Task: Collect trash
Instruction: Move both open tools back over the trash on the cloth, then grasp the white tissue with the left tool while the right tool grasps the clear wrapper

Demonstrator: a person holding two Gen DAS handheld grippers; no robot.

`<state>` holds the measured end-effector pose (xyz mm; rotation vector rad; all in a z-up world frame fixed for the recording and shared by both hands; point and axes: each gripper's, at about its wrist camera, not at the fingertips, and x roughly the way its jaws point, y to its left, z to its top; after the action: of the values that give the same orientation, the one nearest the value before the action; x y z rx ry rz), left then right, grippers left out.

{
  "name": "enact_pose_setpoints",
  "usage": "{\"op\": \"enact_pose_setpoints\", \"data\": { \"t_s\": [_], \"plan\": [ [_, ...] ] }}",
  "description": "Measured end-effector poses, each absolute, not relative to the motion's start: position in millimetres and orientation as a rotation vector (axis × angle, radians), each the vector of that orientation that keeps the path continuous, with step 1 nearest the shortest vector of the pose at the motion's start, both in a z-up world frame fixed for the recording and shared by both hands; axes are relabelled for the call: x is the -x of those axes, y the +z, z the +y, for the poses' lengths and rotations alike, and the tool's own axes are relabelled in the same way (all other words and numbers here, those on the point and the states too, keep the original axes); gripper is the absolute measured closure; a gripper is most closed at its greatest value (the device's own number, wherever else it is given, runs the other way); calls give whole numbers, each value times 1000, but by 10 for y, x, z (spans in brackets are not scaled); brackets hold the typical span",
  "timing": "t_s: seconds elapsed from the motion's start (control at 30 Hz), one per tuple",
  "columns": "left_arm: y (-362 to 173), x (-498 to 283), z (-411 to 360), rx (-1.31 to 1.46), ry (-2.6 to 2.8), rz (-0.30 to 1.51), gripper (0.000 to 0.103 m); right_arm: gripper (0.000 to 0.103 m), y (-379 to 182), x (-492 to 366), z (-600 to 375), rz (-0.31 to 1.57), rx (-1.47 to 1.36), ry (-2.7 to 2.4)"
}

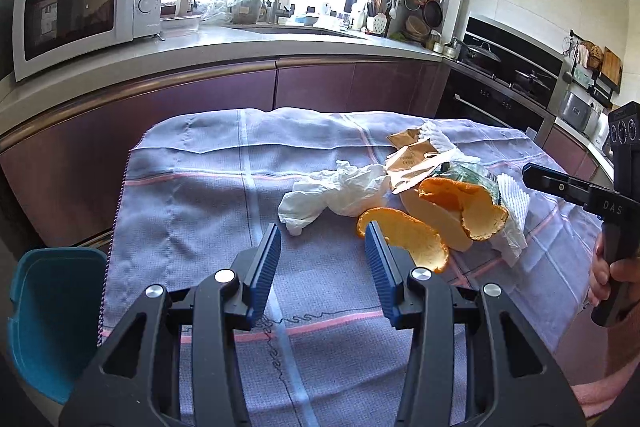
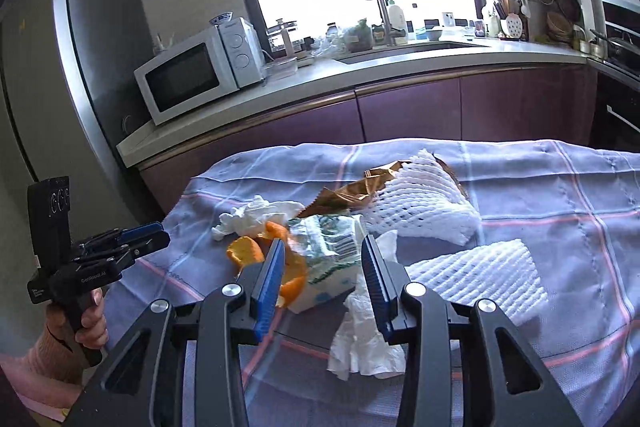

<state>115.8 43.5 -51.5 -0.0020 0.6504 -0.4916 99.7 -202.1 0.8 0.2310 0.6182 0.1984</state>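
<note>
Trash heaped on the cloth-covered tabletop [image 1: 192, 187]: orange peel [image 1: 420, 239], crumpled tissue [image 1: 336, 193], a wrapper [image 2: 332, 247], foam netting [image 2: 476, 275]; all light, limp and crushable, best pinched at a raised edge; left gripper [image 1: 324, 239] and right gripper [image 2: 324, 255] both hover with jaws wide, empty

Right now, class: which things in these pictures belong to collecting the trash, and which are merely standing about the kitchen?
Belong to the job:
orange peel
crumpled tissue
brown wrapper
green and white packet
white foam netting
teal bin
left gripper, open
right gripper, open

Just standing about:
microwave
tap
pot
checked cloth
</note>
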Motion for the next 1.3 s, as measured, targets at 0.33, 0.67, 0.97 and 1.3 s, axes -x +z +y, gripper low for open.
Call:
{"op": "enact_pose_setpoints", "data": {
  "t_s": [0.33,0.67,0.97,1.3],
  "plan": [
    [-499,-1470,217,-48,-484,672,59,60,-168,-1188,-2004,657,-290,241],
    [-626,-1836,-91,-141,-511,734,57,57,-251,-1338,-2017,687,-345,284],
    [-825,-2027,-190,-151,-519,813,66,80,-249,-1317,-2030,687,-340,316],
    [-778,-1990,-150,-108,-518,802,90,101,-194,-1263,-2057,668,-340,319]
  ]
}}
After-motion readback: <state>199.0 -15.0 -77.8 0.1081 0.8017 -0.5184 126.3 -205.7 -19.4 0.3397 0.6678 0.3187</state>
